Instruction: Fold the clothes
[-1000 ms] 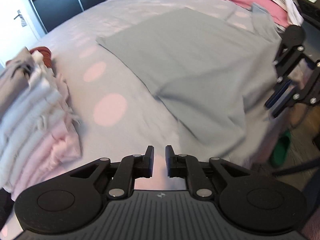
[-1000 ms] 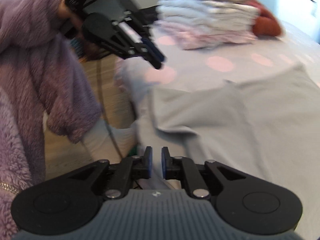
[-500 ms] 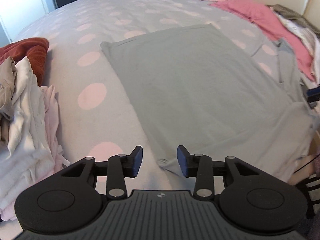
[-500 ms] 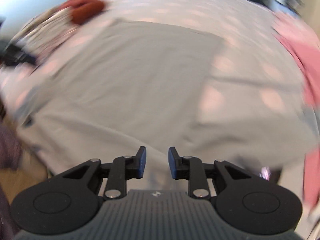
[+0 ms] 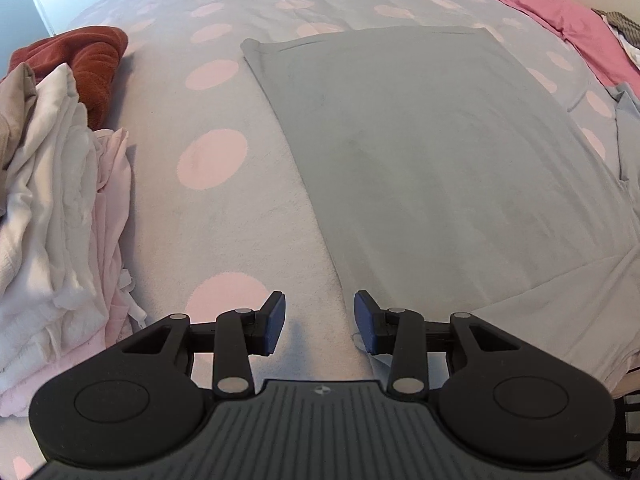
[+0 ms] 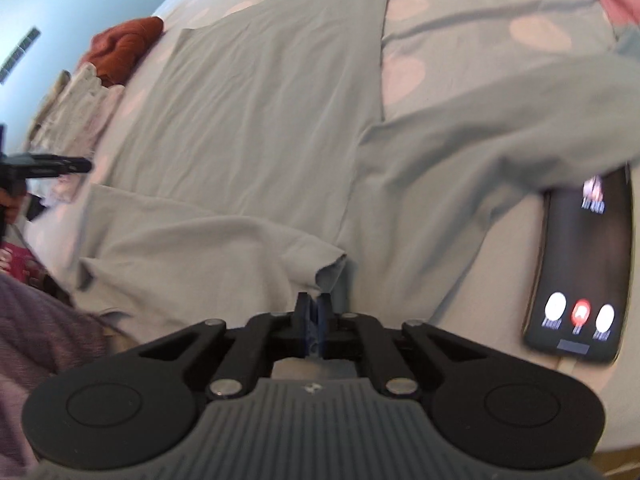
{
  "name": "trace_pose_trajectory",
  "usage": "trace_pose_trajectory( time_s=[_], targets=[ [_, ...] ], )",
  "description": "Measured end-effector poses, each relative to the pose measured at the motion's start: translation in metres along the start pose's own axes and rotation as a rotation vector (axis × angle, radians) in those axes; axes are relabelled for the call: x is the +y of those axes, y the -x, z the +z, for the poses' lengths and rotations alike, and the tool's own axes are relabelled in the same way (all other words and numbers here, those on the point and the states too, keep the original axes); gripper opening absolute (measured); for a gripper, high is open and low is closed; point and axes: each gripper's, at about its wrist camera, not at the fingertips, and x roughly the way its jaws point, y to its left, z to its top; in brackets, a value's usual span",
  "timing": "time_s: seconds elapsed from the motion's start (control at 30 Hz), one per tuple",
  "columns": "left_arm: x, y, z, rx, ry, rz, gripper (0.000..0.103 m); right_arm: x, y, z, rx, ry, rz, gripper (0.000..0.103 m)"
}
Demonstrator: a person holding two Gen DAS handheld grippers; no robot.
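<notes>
A stack of folded white and pale pink clothes (image 5: 60, 216) sat at the left edge of the bed, a crumpled rust-red garment (image 5: 86, 60) behind it. The bed's grey cover with pink polka dots (image 5: 212, 160) carried the task's item, a pale grey-green long-sleeved top (image 5: 432, 152), spread flat across the middle with its near hem at the mattress edge. The left gripper (image 5: 320, 322) hovered over that garment's near left corner, blue pads apart and nothing pressed between them. In the right wrist view, the right gripper (image 6: 313, 312) had its jaws clamped together on a fold of the same top's hem, the fabric bunched just ahead of the pads. One sleeve (image 6: 500, 128) trailed out to the right, its end lying over the top of a black smartphone (image 6: 584, 272) with a call screen lit. Pink clothing (image 5: 576, 32) lay heaped at the far right of the bed.
</notes>
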Motion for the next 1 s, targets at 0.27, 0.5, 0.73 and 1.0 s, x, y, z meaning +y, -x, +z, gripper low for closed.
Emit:
trace_pose_trajectory(
  time_s=[0.27, 0.5, 0.73, 1.0],
  targets=[
    [-0.008, -0.006, 0.004, 0.007, -0.038, 0.002, 0.036, -0.005, -0.01, -0.015, 0.089, 0.02, -0.061, 0.008],
    [-0.01, -0.008, 0.002, 0.018, -0.034, 0.014, 0.037, -0.009, 0.014, 0.0, -0.058, -0.008, -0.05, 0.03],
    [-0.016, -0.009, 0.0, 0.021, -0.049, 0.004, 0.037, -0.011, -0.01, 0.01, -0.052, 0.0, -0.101, 0.02],
    [-0.01, -0.008, 0.001, 0.008, -0.002, -0.003, 0.038, 0.008, -0.011, -0.001, -0.044, 0.185, -0.15, 0.023]
  ],
)
